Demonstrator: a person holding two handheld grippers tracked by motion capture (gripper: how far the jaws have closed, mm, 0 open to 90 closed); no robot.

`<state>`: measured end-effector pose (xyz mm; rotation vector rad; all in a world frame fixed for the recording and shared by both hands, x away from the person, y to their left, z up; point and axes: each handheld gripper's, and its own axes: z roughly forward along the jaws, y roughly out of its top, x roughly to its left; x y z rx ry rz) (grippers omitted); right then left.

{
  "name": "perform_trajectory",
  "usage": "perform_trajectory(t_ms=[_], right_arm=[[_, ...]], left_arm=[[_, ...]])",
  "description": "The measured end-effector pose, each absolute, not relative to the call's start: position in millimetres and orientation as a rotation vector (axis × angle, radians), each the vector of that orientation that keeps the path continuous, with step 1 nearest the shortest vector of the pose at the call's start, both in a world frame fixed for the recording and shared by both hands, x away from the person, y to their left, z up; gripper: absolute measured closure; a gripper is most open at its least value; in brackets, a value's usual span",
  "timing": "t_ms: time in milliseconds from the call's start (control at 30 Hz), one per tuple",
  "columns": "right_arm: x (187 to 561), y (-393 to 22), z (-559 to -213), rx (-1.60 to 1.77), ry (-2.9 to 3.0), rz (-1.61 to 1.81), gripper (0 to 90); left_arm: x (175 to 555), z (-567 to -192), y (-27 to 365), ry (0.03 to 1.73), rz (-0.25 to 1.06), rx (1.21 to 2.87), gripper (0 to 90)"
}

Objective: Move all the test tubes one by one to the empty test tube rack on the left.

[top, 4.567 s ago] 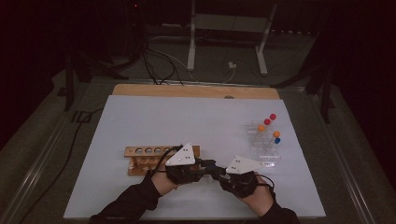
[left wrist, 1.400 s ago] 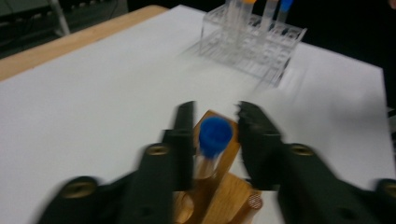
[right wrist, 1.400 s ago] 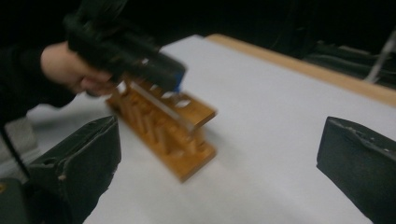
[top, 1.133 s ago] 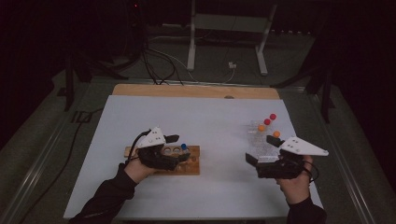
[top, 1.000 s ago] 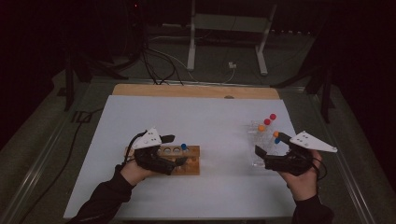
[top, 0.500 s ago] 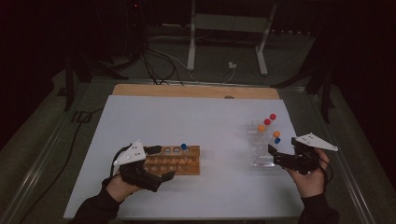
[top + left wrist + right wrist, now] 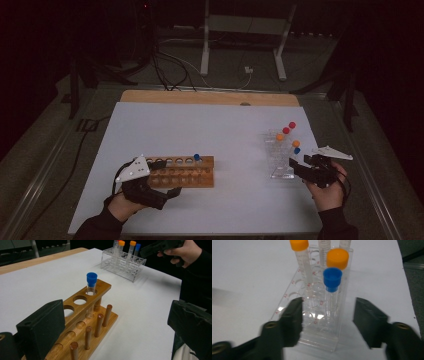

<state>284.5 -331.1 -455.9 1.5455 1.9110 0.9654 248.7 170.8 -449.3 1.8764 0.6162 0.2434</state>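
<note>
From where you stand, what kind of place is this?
Probably a lab-style test bench: a white table holding a wooden tube rack and a clear plastic rack of capped tubes, with cables and stand legs behind.

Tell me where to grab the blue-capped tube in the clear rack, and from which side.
Grip the blue-capped tube just under its cap, where the upright tube stands above the clear rack. Come from the rack's near end, where the right gripper already faces it with jaws apart on either side. The orange-capped tube stands close behind, so probably keep the jaws shallow.
</note>
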Motion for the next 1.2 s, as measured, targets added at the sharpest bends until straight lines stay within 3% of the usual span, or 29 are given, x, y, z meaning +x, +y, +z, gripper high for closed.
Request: perform_trajectory(t_ms=[567,867,1200], right_arm=[[300,-331,-462,1.549,1.917,0.939,75.1],[299,-329,-459,1.527,1.921,0.925,76.4],[284,-328,-430,1.450,1.871,0.954,76.5]], left_arm=[[250,-452,172,0.623,0.236,1.883,2.2],[252,-453,172,0.628,0.230,1.887,2.2],[252,-452,171,0.624,0.217,1.883,2.2]])
